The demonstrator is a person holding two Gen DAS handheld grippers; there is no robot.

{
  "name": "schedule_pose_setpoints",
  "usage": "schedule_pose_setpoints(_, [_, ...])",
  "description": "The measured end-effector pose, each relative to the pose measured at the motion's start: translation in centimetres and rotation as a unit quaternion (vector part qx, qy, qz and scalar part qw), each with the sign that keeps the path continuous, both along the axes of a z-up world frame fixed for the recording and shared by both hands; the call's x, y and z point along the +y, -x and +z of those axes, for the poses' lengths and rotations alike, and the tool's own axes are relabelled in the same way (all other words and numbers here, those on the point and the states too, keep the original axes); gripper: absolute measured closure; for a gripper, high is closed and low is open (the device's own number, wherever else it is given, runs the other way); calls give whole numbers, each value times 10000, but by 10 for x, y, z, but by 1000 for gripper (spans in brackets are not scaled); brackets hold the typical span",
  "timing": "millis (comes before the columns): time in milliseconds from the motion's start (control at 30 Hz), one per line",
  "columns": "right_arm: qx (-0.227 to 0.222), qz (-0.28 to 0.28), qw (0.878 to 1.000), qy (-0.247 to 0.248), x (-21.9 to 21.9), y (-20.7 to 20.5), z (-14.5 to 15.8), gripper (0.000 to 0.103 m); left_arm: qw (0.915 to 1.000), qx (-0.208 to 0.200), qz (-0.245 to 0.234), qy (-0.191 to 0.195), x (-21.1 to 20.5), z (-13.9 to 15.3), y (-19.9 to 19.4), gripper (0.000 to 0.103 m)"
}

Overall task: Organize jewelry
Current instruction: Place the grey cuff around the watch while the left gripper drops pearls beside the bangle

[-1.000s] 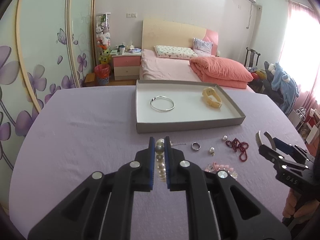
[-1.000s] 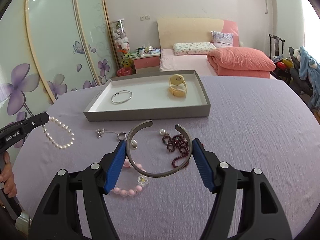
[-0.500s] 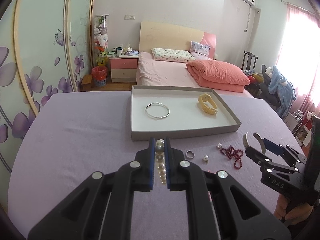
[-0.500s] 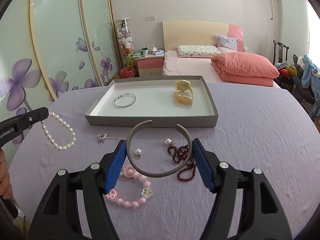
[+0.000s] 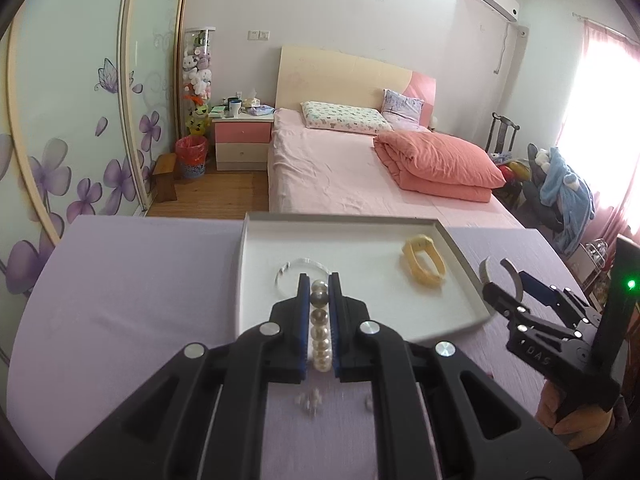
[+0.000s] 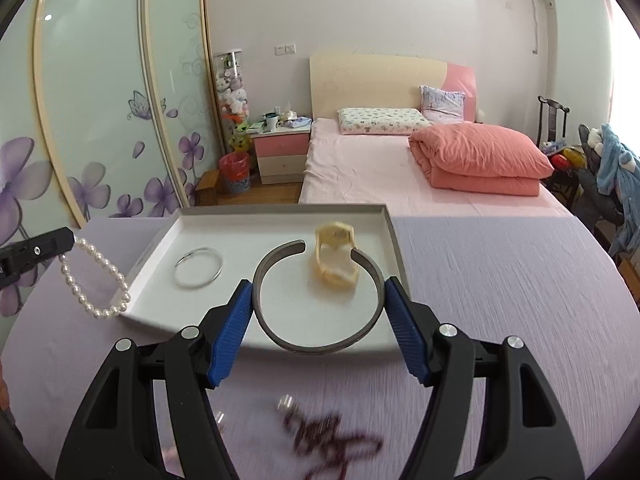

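Note:
My left gripper [image 5: 319,286] is shut on a pearl bracelet [image 5: 320,320], held over the near left part of the white tray [image 5: 256,248]. From the right wrist view the pearl bracelet [image 6: 96,280] dangles off the left gripper [image 6: 66,240] by the tray's left rim [image 6: 160,240]. My right gripper [image 6: 318,296] is shut on a grey open cuff bangle [image 6: 316,346], held above the tray's near side. In the left wrist view the right gripper [image 5: 502,276] holds the bangle [image 5: 486,270] at the tray's right corner. Inside the tray lie a thin silver bangle [image 6: 198,268] and a yellow band [image 6: 336,260].
Loose pieces lie blurred on the purple tablecloth [image 6: 500,280] near me: a dark red bead string [image 6: 332,440], small earrings [image 5: 310,398] and a small clear piece [image 6: 286,402]. Beyond the table stands a pink bed [image 6: 400,168]. A hand [image 5: 576,416] grips the right tool.
Both grippers have moved forward over the table toward the tray, still holding the pearls and the cuff bangle. The loose jewelry now lies under and behind the fingers.

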State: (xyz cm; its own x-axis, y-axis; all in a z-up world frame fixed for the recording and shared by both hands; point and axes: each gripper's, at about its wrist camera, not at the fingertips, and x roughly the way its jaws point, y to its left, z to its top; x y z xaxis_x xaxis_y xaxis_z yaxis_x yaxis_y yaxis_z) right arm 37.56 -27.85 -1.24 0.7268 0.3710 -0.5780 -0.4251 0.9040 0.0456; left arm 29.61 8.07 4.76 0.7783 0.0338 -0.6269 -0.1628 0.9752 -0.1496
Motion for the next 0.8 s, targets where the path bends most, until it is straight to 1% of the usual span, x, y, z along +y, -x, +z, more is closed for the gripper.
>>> schedule_pose_setpoints(67, [78, 62, 9999, 28, 5, -14, -7, 35, 10000, 27, 25, 24, 1, -3, -18, 94])
schedule_pose_setpoints(200, [373, 161, 9991, 113, 19, -40, -25, 35, 9999, 118, 80, 47, 3, -12, -53, 94])
schedule_pose_setpoints(367, [604, 217, 9978, 184, 29, -53, -44, 35, 9996, 249, 85, 94, 5, -24, -86, 94])
schedule_pose_setpoints(567, [720, 179, 9970, 203, 31, -61, -55, 35, 9993, 351, 70, 57, 2, -38, -106, 94])
schedule_pose_setpoints(800, [770, 27, 9967, 255, 27, -71, -56, 35, 9990, 430, 74, 94, 4, -50, -116, 94])
